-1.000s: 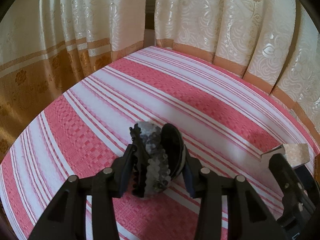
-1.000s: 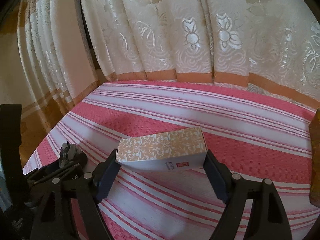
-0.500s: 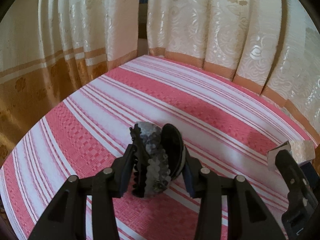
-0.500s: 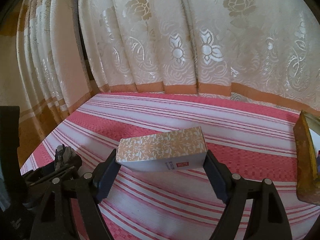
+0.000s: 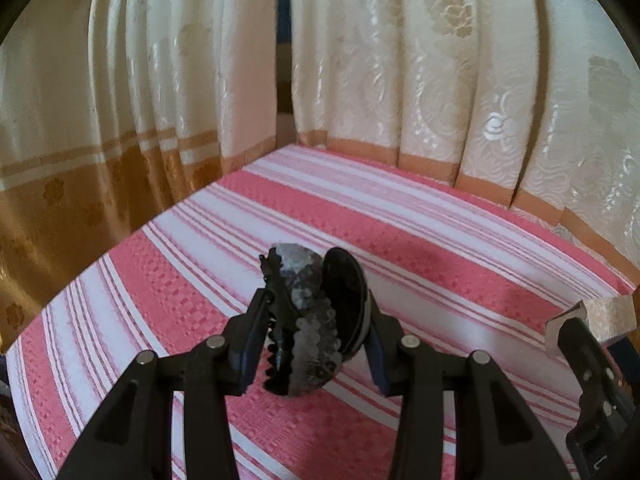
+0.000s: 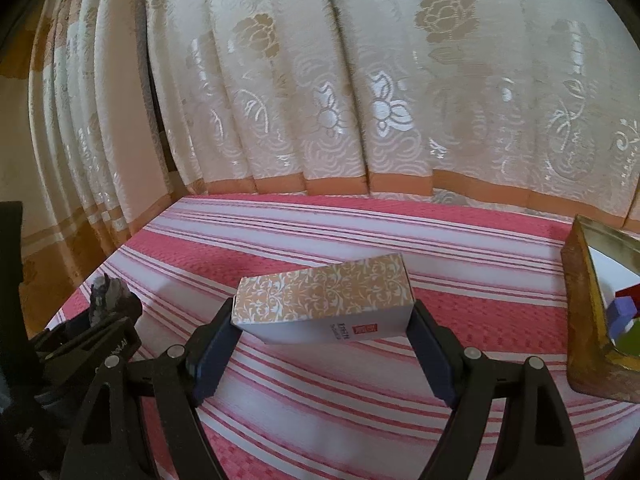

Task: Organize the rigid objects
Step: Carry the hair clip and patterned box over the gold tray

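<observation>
My left gripper (image 5: 312, 332) is shut on a black and grey hair claw clip (image 5: 308, 316), held upright above the pink striped tablecloth (image 5: 400, 232). In the right wrist view my right gripper (image 6: 324, 328) is shut on a long orange-and-white patterned box (image 6: 324, 300), gripped by its two ends and held level over the cloth. The box's end (image 5: 608, 316) and the right gripper show at the far right of the left wrist view. The clip (image 6: 106, 296) and left gripper show at the lower left of the right wrist view.
A gold-rimmed tray (image 6: 580, 304) stands at the right edge of the table, with coloured blocks (image 6: 622, 308) inside. Cream floral curtains (image 6: 360, 80) hang close behind the table's far edge. The table's left edge drops off beside gold-banded curtains (image 5: 80, 184).
Both grippers have tilted up a little and moved, each still holding its object. More curtain fills both views, and the gold tray has come into the right wrist view.
</observation>
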### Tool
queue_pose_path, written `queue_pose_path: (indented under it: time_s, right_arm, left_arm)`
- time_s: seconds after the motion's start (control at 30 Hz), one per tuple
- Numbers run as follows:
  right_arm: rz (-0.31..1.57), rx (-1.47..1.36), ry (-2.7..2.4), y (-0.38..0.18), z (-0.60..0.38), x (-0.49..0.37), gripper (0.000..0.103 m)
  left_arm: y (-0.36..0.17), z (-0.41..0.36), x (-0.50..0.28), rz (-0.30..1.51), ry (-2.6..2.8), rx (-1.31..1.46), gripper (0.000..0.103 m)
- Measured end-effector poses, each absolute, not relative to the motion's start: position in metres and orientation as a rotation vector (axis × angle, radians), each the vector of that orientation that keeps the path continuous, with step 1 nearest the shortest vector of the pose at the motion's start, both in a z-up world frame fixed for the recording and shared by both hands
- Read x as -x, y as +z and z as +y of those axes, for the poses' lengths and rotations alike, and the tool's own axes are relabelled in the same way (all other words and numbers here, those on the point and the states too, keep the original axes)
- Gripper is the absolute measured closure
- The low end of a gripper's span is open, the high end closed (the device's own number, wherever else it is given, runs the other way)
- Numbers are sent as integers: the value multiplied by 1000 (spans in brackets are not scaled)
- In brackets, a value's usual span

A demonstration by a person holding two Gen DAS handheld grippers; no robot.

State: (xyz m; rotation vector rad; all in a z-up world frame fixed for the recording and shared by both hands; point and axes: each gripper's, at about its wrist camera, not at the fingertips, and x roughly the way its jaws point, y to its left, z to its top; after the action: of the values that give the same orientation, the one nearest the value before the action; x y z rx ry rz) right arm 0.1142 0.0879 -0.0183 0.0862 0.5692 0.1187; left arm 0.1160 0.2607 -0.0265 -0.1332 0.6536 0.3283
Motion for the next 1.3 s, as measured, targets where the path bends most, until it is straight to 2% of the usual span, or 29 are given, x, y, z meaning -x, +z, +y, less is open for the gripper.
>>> queue_pose_path:
  time_s: [0.27, 1.3]
  right_arm:
    - [552, -104, 83, -17, 70, -102, 20]
    - [484, -139, -35, -8, -11, -53, 20]
  left_arm:
    - [-16, 239, -106, 586, 301, 73, 60]
    - [-9, 156, -68, 563, 156, 38, 59]
